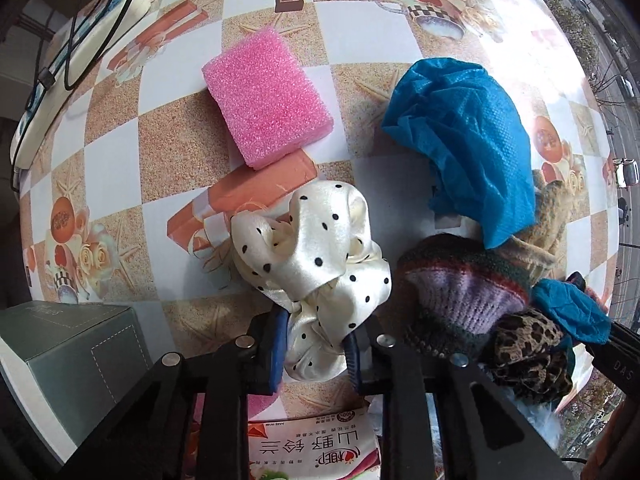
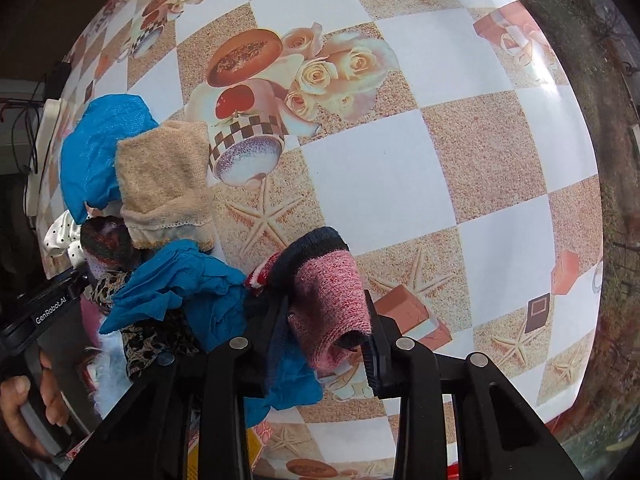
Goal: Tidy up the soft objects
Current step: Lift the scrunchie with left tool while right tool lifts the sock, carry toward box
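checkered tablecloth (image 1: 352,92), left claw (image 1: 316,354) w/ scrunchie (image 1: 320,264), right claw (image 2: 328,344) w/ sock (image 2: 328,300)

Clamped scrunchie (image 1: 320,264) (polka-dotted), pink sock (image 2: 328,304)

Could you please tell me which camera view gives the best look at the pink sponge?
The left wrist view: the pink sponge lies whole and unobstructed on the table, beyond the left gripper, which is shut on the polka-dot scrunchie. The right wrist view does not show the sponge at all.
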`<act>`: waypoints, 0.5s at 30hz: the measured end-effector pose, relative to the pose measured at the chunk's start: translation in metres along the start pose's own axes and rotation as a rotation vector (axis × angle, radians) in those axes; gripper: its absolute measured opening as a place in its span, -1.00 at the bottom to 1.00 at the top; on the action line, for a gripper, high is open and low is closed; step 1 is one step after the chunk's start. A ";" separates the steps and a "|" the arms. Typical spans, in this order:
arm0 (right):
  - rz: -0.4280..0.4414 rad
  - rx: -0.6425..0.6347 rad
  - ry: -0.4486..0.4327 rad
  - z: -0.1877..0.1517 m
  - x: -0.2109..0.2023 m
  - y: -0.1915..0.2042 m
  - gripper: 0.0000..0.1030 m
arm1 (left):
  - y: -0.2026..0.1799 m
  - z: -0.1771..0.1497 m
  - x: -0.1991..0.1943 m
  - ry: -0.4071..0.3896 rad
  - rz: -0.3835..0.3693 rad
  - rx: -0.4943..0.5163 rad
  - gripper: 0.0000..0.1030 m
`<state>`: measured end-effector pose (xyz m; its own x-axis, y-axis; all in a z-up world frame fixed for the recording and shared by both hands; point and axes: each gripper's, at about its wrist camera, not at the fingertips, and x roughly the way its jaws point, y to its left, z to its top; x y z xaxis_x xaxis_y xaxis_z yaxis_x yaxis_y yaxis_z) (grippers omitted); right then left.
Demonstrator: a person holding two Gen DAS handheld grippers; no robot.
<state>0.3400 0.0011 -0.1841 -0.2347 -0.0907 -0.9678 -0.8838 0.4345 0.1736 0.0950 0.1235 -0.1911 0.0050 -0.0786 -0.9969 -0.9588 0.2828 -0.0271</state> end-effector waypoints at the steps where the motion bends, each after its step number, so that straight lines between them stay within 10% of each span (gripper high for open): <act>1: 0.019 0.016 -0.006 0.000 -0.003 -0.002 -0.45 | 0.000 -0.002 -0.006 -0.024 -0.003 0.001 -0.50; 15: 0.083 0.040 -0.131 -0.020 -0.057 -0.021 -0.50 | -0.023 -0.036 -0.090 -0.210 -0.015 0.059 -0.50</act>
<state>0.3635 -0.0206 -0.1291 -0.2496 0.0634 -0.9663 -0.8461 0.4711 0.2495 0.1066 0.0898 -0.0979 0.0843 0.1162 -0.9896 -0.9400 0.3389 -0.0403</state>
